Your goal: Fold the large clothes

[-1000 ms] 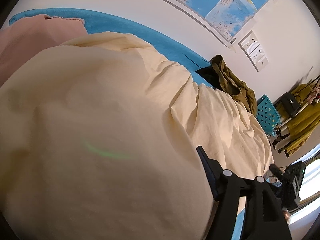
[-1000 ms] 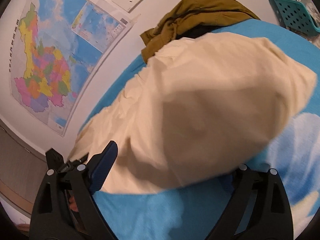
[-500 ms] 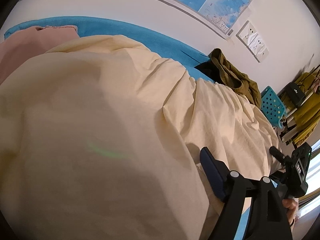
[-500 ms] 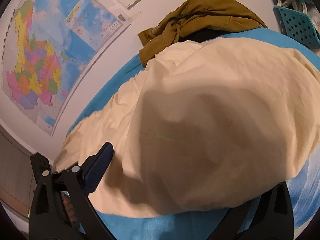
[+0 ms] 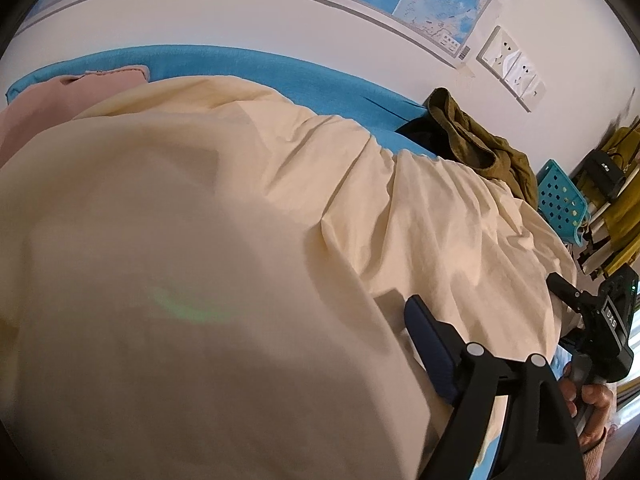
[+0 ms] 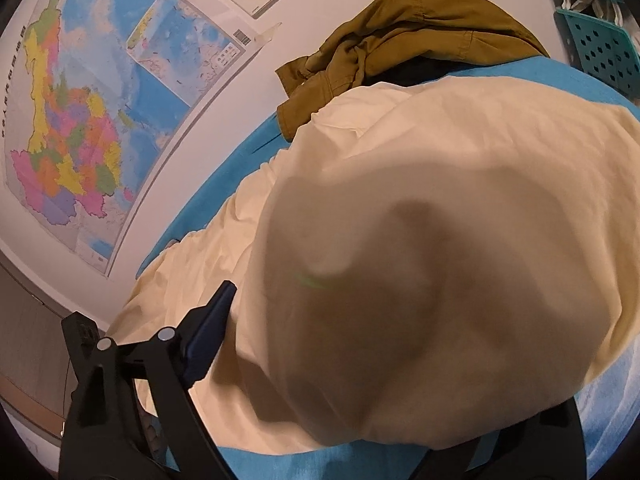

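Cloth: cream cloth (image 5: 224,240) lay bunched on the blue bed (image 5: 280,72).
Change: more wall map showed than earlier.
Left gripper (image 5: 280,360): opening, cloth over jaws.
Right gripper (image 6: 400,360): closing, cloth between, grip unclear.

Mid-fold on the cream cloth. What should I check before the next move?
1. Cream cloth inside left tool: ok. It drapes between the opening jaws and hides one finger.
2. Cloth inside right tool: ok. It bulges between the closing jaws.
3. Pads pressing on the cloth: not ok. Each visible pad stands off the fabric.
4. Cloth flat on the blue bed cover: not ok. It is creased and bunched.
5. Olive garment clear of the cloth: not ok. Their edges meet.
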Available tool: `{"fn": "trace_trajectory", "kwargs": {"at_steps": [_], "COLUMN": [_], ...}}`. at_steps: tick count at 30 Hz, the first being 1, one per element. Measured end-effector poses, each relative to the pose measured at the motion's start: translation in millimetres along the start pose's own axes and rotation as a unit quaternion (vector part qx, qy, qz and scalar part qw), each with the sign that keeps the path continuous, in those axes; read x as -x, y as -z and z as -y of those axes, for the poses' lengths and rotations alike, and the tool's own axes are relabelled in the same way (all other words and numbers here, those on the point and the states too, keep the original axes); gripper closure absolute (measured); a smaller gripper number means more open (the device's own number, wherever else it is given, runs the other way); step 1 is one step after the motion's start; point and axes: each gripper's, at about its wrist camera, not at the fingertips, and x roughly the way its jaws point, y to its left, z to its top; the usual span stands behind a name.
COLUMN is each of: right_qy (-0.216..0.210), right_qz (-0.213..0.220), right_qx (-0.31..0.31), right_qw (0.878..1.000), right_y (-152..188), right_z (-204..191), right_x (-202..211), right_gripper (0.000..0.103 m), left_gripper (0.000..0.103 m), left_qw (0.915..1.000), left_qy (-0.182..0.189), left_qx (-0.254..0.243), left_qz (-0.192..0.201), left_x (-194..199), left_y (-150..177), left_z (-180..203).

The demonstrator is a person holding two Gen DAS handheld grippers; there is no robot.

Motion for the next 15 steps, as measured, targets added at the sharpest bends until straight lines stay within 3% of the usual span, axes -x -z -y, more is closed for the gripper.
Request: {"fn": "trace_trajectory", "kwargs": {"at_steps": [6, 9, 11, 15], "right_qy": [0.000, -0.012, -0.017, -0.037], "right_qz": [0.001, -0.001, -0.005, -0.010], "right_qx": [0.000, -0.009, -0.010, 0.015], "right_qw": [1.000, 1.000, 1.000, 0.999], "right_y": [0, 1, -1, -5], "right_z": [8, 12, 13, 3], "right_x": [-1, -2, -3, 1], "right_gripper": [0.041, 0.043, 0.045, 0.080], "left_gripper": [0.017, 0.032, 0.049, 0.069], "left_qw": [1.0000, 0.9998, 0.9996, 0.9995], "left_qy": [-0.005, -0.017, -0.017, -0.015], "left_qx": [0.003, 0.010, 0.021, 0.026], "left_qz": [0.007, 0.009, 0.009, 0.013], "left_x": [-4, -4, -4, 4], "left_y": [-3, -4, -6, -11], "left_z": [0, -2, -5, -6]}}
